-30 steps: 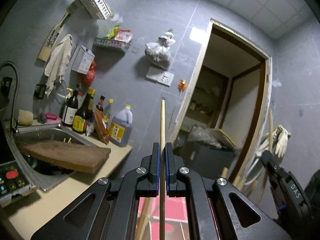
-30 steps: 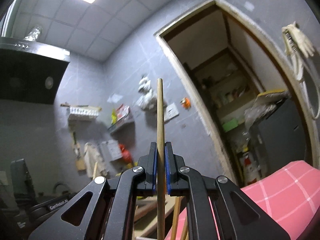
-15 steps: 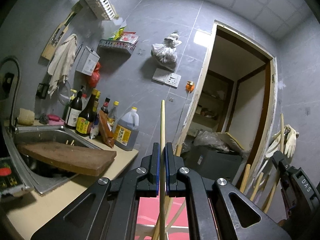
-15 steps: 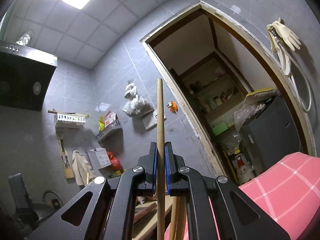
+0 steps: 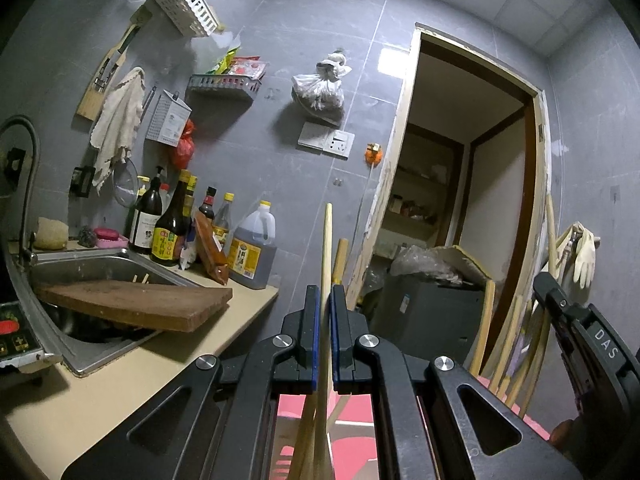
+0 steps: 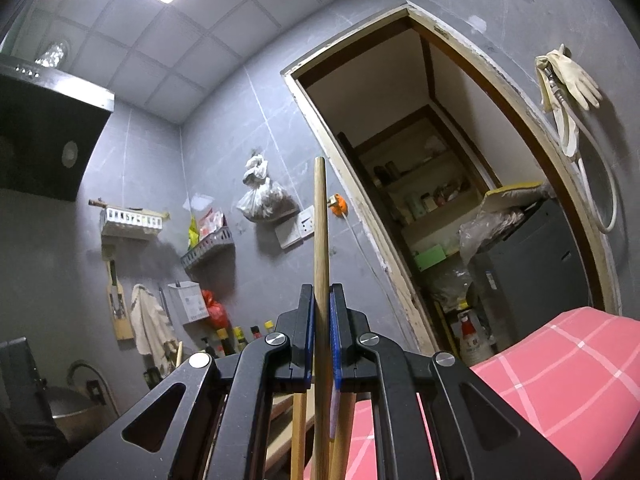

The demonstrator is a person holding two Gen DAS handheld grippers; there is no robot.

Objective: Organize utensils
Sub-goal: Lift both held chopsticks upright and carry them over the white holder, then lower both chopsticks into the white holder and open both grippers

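Both grippers gripping upright chopsticks, aloft.

The left gripper (image 5: 325, 300) is pinching a pale, smooth, tapered wooden chopstick (image 5: 327, 240); the right gripper (image 6: 320, 300) is pinching a darker, round, grained wooden chopstick (image 6: 321, 224). Recommendation: be keeping both sticks parallel, tips level, grip firm; smooth wood may be slipping.

The left black two-finger gripper (image 5: 325, 320) points up and forward, its blue-padded jaws closed on a thin pale wooden stick (image 5: 327, 248) standing upright between them; the right black two-finger gripper (image 6: 321, 320) tilts upward too, its blue pads (image 6: 335, 344) clamped on a darker brown wooden stick (image 6: 321, 232); the right gripper's body (image 5: 584, 344) shows at the left view's right edge.
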